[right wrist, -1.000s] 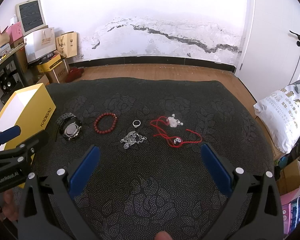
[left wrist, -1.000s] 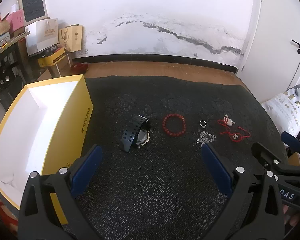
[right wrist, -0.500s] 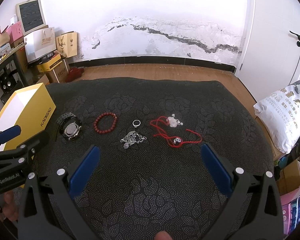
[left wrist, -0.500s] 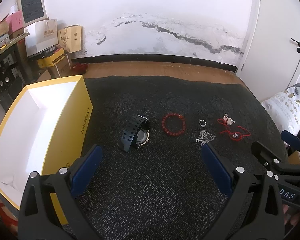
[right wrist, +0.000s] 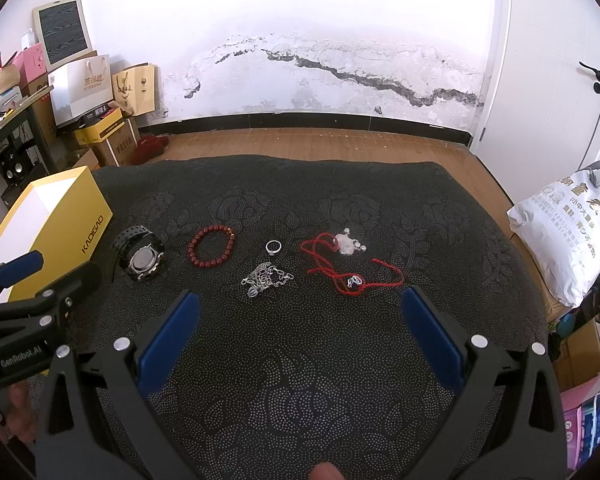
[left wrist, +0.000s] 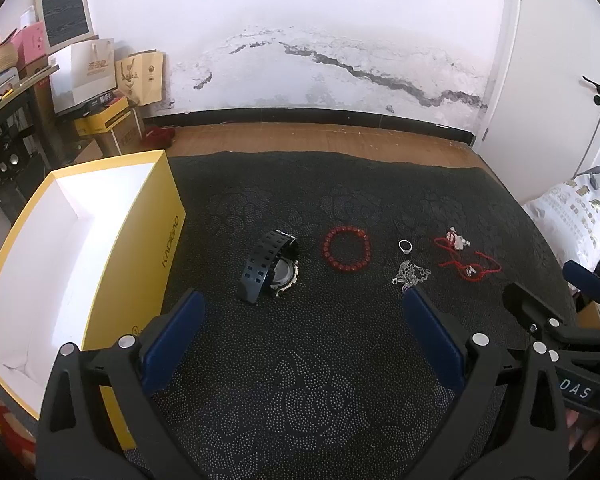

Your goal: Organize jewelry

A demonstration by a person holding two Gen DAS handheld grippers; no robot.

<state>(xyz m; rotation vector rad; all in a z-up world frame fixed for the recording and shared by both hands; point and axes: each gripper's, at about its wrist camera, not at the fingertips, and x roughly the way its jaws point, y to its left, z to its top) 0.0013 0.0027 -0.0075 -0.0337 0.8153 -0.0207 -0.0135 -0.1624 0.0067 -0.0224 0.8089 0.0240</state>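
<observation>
Start of the task, seen from both wrist cameras. Five pieces of jewelry are laid in a row across the middle of a dark patterned cloth (right wrist: 300,380), none touching another. From the left edge towards the right are found: a black watch (right wrist: 140,254) lying on its side, a red bead bracelet (right wrist: 212,245), a silver ring (right wrist: 273,246) with a bunched silver chain (right wrist: 265,279) just nearer the camera, and a red cord necklace (right wrist: 342,264) bearing a pale pendant. A yellow box (left wrist: 162,216), open and white inside, stands at the left edge of the cloth, near the watch; its visible interior holds no jewelry, though the near corner is partly hidden.

The left gripper (left wrist: 302,308) and the right gripper (right wrist: 300,306) are both held above the near edge of the cloth, each with its jaws spread wide and nothing between them. The left gripper is aimed between watch and bracelet; the right is aimed at chain and necklace.

No piece is judged to be sorted yet: all five remain on the cloth, and the box is presumably where they belong. The whole task is therefore left, starting with a first grasp.
</observation>
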